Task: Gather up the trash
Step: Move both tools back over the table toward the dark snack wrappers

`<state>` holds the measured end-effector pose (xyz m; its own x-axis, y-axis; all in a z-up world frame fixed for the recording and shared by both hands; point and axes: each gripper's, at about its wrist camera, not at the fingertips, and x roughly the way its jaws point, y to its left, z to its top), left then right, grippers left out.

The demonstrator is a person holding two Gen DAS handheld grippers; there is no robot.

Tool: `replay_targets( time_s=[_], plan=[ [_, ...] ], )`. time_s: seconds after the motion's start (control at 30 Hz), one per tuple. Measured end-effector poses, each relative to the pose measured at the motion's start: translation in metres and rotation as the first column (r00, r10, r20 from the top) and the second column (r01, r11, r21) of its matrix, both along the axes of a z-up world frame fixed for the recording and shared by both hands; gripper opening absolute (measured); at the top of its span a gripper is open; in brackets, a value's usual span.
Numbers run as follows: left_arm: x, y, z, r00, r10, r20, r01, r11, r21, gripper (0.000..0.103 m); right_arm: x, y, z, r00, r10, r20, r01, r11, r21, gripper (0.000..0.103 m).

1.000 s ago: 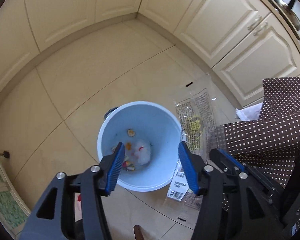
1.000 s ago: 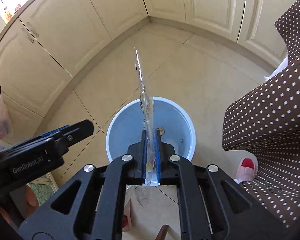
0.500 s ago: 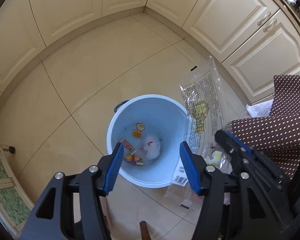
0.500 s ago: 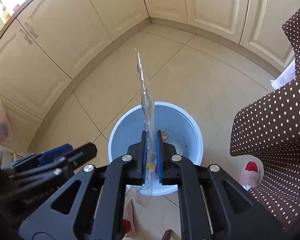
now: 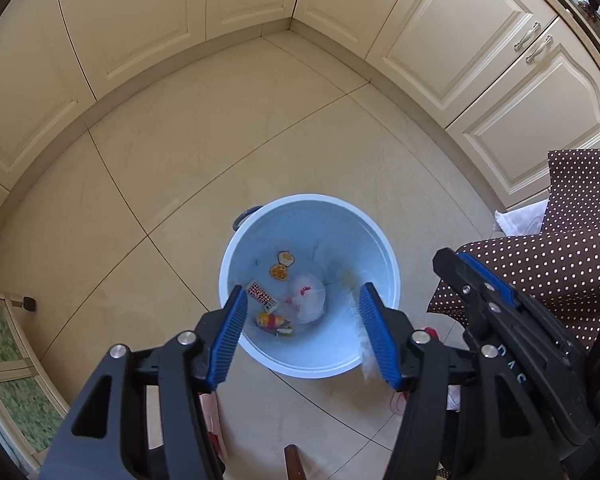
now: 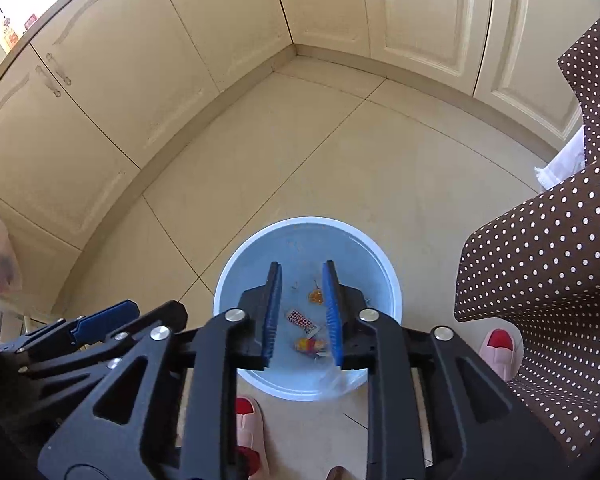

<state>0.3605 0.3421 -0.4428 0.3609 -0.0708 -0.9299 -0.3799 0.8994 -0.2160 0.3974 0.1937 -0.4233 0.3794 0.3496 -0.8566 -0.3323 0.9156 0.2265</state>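
A light blue trash bucket (image 5: 260, 236) stands on the tiled floor, and it also shows in the right wrist view (image 6: 236, 272). Inside lie orange peel pieces (image 5: 279, 271), a red-and-white wrapper (image 5: 262, 297), a crumpled white bag (image 5: 306, 298) and a yellow wrapper (image 5: 272, 322). The clear plastic wrapper (image 6: 338, 378) lies against the bucket's near inner wall, below my right gripper. My left gripper (image 5: 302, 334) is open and empty above the bucket. My right gripper (image 6: 302, 312) is open and empty over the bucket.
Cream cabinets (image 5: 140, 20) line the corner behind the bucket. A brown polka-dot cloth (image 6: 540, 280) hangs at the right. The person's pink-and-red slippers (image 6: 498, 350) stand beside the bucket. A green-panelled frame (image 5: 8, 364) is at the left.
My right gripper has opened and let go of the clear plastic wrapper, which has dropped into the bucket. My left gripper stayed open above the bucket.
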Motion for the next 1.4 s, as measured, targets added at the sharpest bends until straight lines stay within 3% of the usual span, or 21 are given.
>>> replay_targets(
  time_s=[0.2,0.37,0.63,0.67,0.73,0.87,1.03,1.23,1.4],
  plan=[
    [-0.007,-0.002,0.018,0.999,0.007,0.042,-0.008,1.0,0.007,0.057,-0.007,-0.012,0.014,1.0,-0.003,0.016,0.003,1.0,0.004,0.023],
    [-0.02,-0.015,0.045,0.996,0.002,0.094,-0.007,0.998,0.055,0.057,-0.024,-0.025,0.046,0.997,0.006,0.072,-0.006,1.0,0.0,0.023],
    [-0.056,-0.054,0.125,0.967,-0.033,0.251,0.009,0.995,0.096,0.057,-0.069,-0.062,0.124,0.977,-0.003,0.213,0.007,1.0,-0.017,0.032],
    [-0.063,-0.062,0.139,0.959,-0.041,0.28,0.014,0.995,0.097,0.057,-0.078,-0.072,0.139,0.97,-0.01,0.241,0.013,1.0,-0.014,0.033],
    [-0.074,-0.078,0.161,0.945,-0.063,0.321,0.032,0.994,0.102,0.057,-0.094,-0.088,0.165,0.954,-0.016,0.3,0.023,1.0,-0.018,0.048],
    [-0.094,-0.119,0.207,0.906,-0.142,0.398,0.095,0.986,0.134,0.06,-0.135,-0.137,0.22,0.903,-0.057,0.425,0.071,0.997,-0.017,0.048],
    [-0.11,-0.18,0.252,0.849,-0.263,0.458,0.195,0.962,0.191,0.064,-0.181,-0.21,0.268,0.834,-0.159,0.529,0.18,0.984,0.013,0.052],
    [-0.121,-0.259,0.281,0.784,-0.4,0.475,0.321,0.916,0.243,0.065,-0.216,-0.295,0.288,0.773,-0.307,0.555,0.333,0.941,0.058,0.055],
    [-0.126,-0.312,0.291,0.741,-0.481,0.468,0.403,0.877,0.263,0.065,-0.227,-0.354,0.282,0.739,-0.438,0.512,0.466,0.881,0.08,0.055]
  ],
)
